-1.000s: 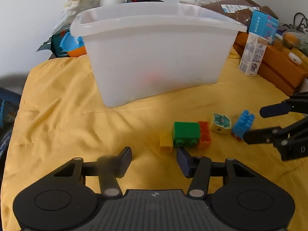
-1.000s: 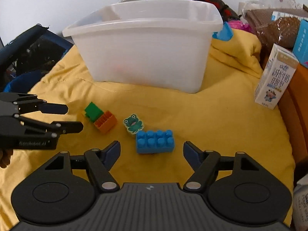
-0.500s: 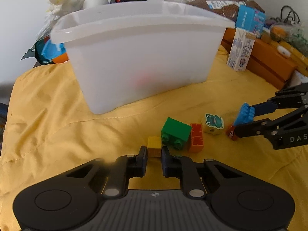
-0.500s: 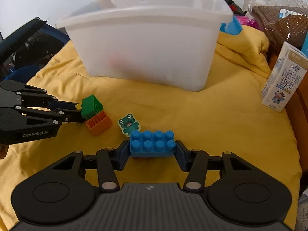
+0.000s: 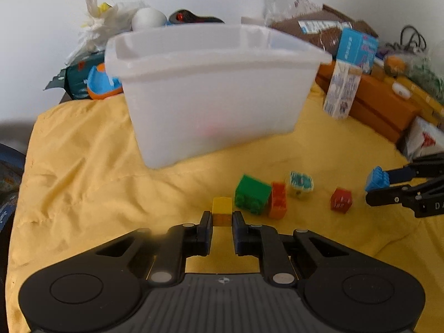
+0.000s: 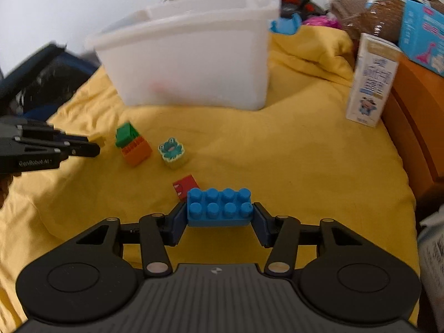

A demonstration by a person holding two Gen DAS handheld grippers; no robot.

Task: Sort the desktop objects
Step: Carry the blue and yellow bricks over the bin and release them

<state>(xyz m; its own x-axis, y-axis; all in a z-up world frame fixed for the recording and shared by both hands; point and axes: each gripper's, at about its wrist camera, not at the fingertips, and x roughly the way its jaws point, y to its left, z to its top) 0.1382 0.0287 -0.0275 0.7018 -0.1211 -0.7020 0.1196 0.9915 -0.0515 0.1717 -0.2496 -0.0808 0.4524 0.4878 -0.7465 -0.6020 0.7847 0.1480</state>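
Left wrist view shows the white bin standing at the back of the yellow cloth, with a faint red shape inside it. Since one second ago, both grippers have closed and lifted. The right gripper, which was apart around the blue brick, is now clamped on its two ends, and a red block that was hidden under it now lies uncovered on the cloth. The left gripper, open before, now pinches the small yellow block. The green block, orange block and frog block remain on the cloth. I judge that both pieces are ready to be carried to the bin.
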